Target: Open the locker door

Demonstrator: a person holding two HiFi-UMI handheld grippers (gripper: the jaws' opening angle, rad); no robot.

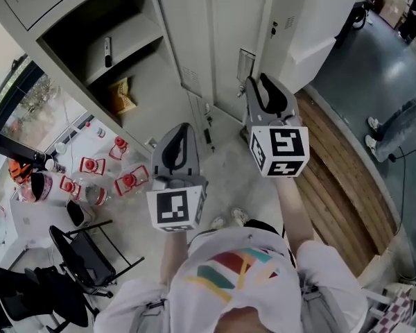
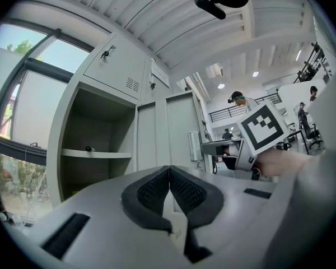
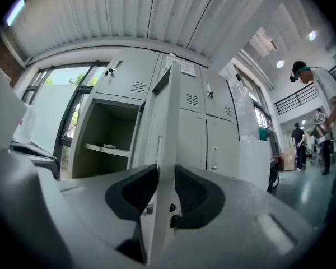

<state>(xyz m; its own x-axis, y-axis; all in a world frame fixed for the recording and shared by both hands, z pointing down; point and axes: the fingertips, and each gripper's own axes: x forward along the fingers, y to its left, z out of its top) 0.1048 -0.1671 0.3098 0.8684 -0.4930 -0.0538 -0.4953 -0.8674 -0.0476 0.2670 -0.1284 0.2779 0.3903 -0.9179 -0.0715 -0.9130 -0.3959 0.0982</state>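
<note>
The jaws of your right gripper (image 3: pixel 162 179) pinch the free edge of the locker door (image 3: pixel 168 111), standing part-open just right of the open compartment (image 3: pixel 109 133); hold that pinch square and follow the hinge's arc, leaving your left gripper (image 2: pixel 169 177), jaws together and empty, clear of the swing.

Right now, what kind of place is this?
Probably a big workshop or lab hall: a row of tall grey metal lockers, one grey metal locker door swung open, a high ribbed white ceiling and a smooth dark grey floor.
</note>
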